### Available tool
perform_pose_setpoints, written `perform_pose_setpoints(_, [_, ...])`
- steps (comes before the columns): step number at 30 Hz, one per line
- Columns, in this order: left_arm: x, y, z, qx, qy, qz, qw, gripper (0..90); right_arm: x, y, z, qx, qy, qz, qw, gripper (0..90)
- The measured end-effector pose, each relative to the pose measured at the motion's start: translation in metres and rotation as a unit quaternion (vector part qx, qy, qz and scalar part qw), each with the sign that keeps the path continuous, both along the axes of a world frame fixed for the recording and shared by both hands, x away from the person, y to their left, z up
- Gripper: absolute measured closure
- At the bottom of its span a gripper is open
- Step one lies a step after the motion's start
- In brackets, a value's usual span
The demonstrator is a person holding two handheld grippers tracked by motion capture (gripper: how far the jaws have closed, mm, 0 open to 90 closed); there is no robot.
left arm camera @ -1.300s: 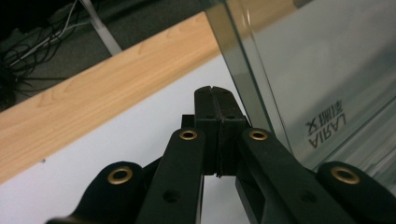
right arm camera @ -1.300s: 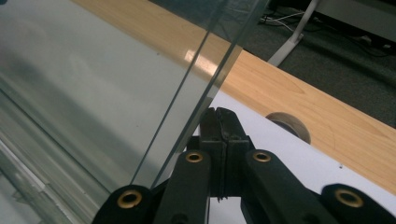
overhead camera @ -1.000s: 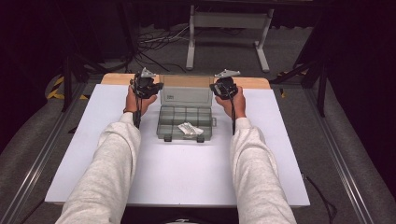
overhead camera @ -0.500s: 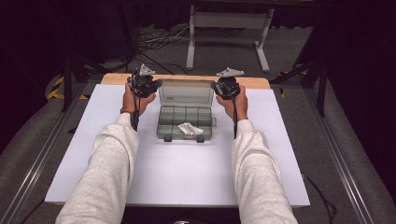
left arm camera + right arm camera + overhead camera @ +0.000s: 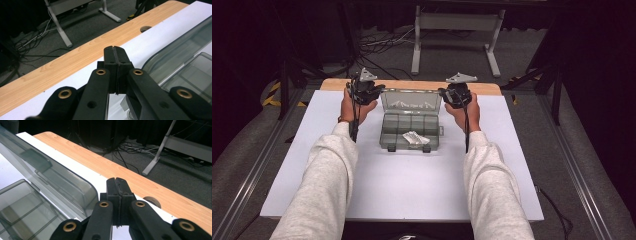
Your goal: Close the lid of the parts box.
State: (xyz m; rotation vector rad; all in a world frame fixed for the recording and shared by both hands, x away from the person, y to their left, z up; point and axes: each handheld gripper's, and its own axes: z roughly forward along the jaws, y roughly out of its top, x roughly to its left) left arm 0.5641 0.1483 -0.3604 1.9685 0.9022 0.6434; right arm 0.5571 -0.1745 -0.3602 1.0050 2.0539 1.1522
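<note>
A clear grey plastic organiser box (image 5: 409,131) lies in the middle of the white table top (image 5: 402,180), its lid (image 5: 411,103) standing open at the back. A small white bag (image 5: 414,138) rests in its front compartments. My left gripper (image 5: 371,91) hovers by the lid's left corner, jaws pressed together with nothing between them (image 5: 115,53). My right gripper (image 5: 451,94) hovers by the lid's right corner, also shut and empty (image 5: 117,185). The lid's edge (image 5: 175,60) shows in the left gripper view, and the lid (image 5: 50,177) runs along the left of the right gripper view.
A wooden strip (image 5: 492,89) runs along the table's far edge, with a round hole (image 5: 145,29) in it. Behind the table stand a grey metal frame (image 5: 457,22) and loose cables (image 5: 382,42) on the floor. Rails flank the table.
Both hands have risen a little and drawn slightly toward the lid's upper corners. The box and the bag have not moved.
</note>
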Motion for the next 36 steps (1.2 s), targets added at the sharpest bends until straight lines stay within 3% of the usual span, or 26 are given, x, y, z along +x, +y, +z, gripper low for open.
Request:
perform_pose_setpoints(16, [-0.014,-0.002,0.005,0.032,-0.003,-0.007,0.9994,90.0,-0.012,0.003,-0.001,0.001,0.000,0.000,1.0000,90.0])
perform_pose_setpoints(24, [-0.021,-0.003,0.008,0.038,-0.010,-0.010,0.9992,90.0,-0.021,0.006,0.006,-0.002,-0.011,0.001,0.9999,90.0])
perform_pose_setpoints(36, [-0.027,-0.004,0.006,0.043,-0.009,-0.014,0.9989,90.0,-0.029,0.008,0.006,-0.006,-0.008,-0.001,0.9999,90.0])
